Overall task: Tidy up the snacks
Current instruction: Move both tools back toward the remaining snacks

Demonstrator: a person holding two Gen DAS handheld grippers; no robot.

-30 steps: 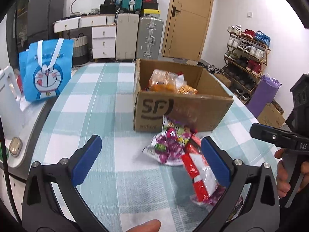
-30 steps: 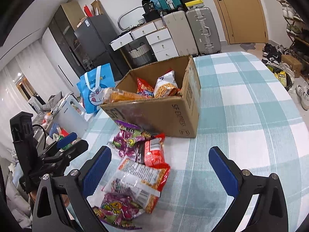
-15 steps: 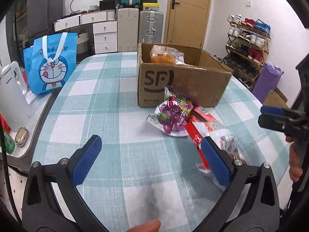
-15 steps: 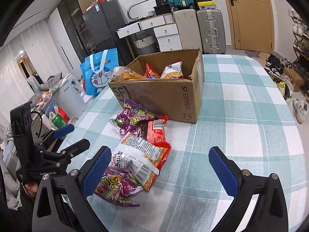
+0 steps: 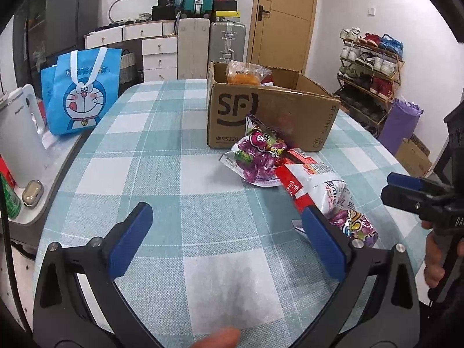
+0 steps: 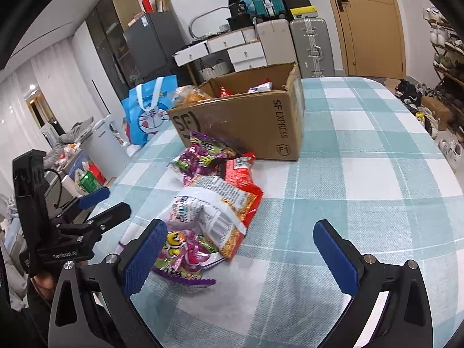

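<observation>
Hovering wide open and empty over the teal-and-white checked table [image 5: 174,174], the left tool [image 5: 229,232] has bare cloth between its blue pads. Ahead, the brown cardboard SF box [image 5: 269,116] holds some snacks; a purple candy bag [image 5: 258,156] and red-and-white snack packs [image 5: 316,182] lie loose just in front of the box. Since a second ago this view has pulled back from the box.

From the right wrist, the right tool [image 6: 240,249] gapes empty too, its left pad beside the pile; open table stretches right of the box to the rounded edge.
</observation>
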